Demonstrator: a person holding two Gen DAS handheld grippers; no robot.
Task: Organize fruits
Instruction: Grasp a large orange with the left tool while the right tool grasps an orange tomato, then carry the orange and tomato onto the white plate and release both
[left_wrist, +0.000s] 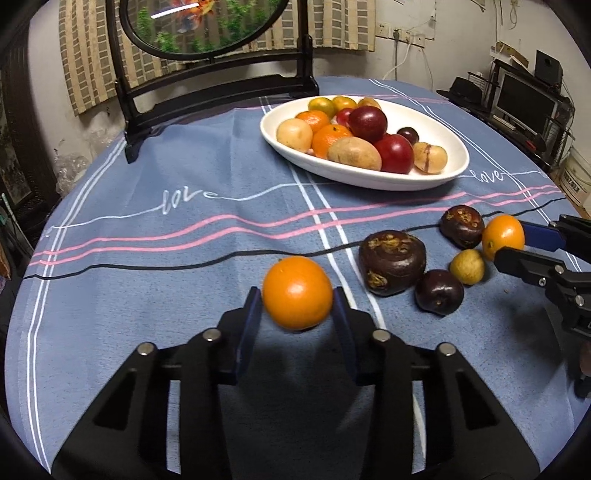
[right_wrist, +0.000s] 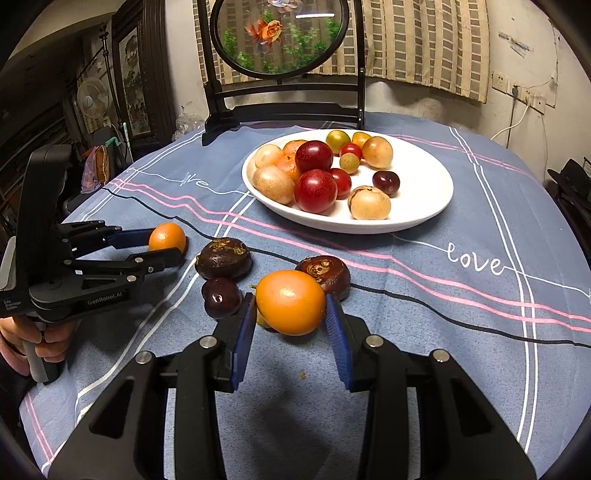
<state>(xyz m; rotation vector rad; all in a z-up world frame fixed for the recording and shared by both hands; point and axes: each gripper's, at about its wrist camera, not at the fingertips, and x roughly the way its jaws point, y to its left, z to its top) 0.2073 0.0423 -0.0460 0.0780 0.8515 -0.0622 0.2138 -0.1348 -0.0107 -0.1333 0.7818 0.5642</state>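
We see the left gripper (left_wrist: 297, 295) clamped on a round orange citrus fruit (left_wrist: 297, 292), raised just off the blue striped tablecloth (left_wrist: 147, 295). Right gripper (right_wrist: 290, 308) pinches a second, oval orange fruit (right_wrist: 290, 302) beside dark brown water chestnuts (right_wrist: 223, 257). White oval plate (right_wrist: 424, 184) of mixed fruit sits beyond.

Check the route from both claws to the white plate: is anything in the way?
Nothing visible blocks the left claw and its orange; bare cloth leads to the white plate. The right claw holds its orange with a dark water chestnut just ahead; lift over it.
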